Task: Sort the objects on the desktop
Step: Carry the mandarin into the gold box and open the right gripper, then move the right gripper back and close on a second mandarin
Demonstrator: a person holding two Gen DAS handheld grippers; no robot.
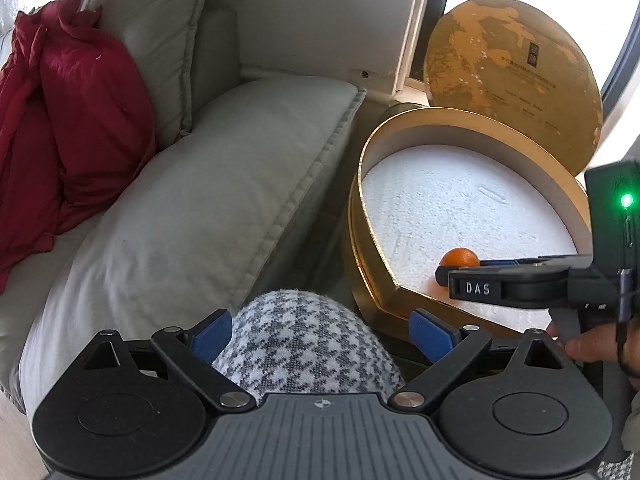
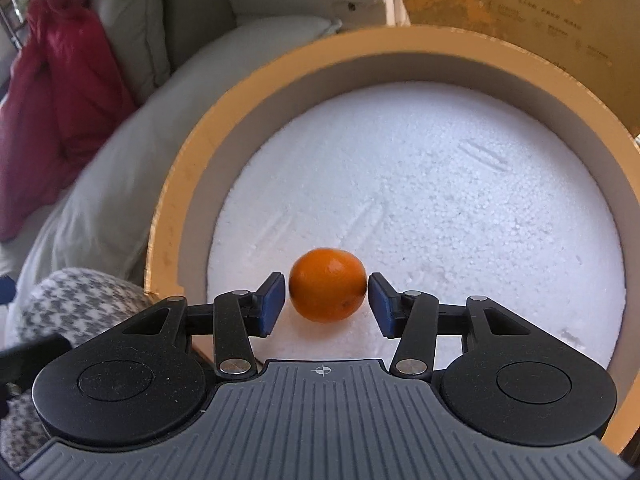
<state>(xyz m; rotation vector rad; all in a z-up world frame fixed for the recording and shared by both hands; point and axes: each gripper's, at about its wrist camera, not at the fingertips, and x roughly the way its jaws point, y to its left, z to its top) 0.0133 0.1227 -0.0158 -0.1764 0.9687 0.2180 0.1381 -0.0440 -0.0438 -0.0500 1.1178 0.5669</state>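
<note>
Foam floor [image 2: 460, 208] lies bare beyond orange [image 2: 327, 290] (both claws [image 2: 327, 306] [image 1: 320, 336] apart).

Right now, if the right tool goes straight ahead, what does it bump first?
The small round orange fruit, sitting between the right tool's open fingers on the white foam floor of the gold round box.

A red cushion [image 1: 76, 120] is slumping on the pale sofa [image 1: 208, 184] at far left, while a houndstooth-clad knee [image 1: 304, 344] is poking up near the middle.
</note>
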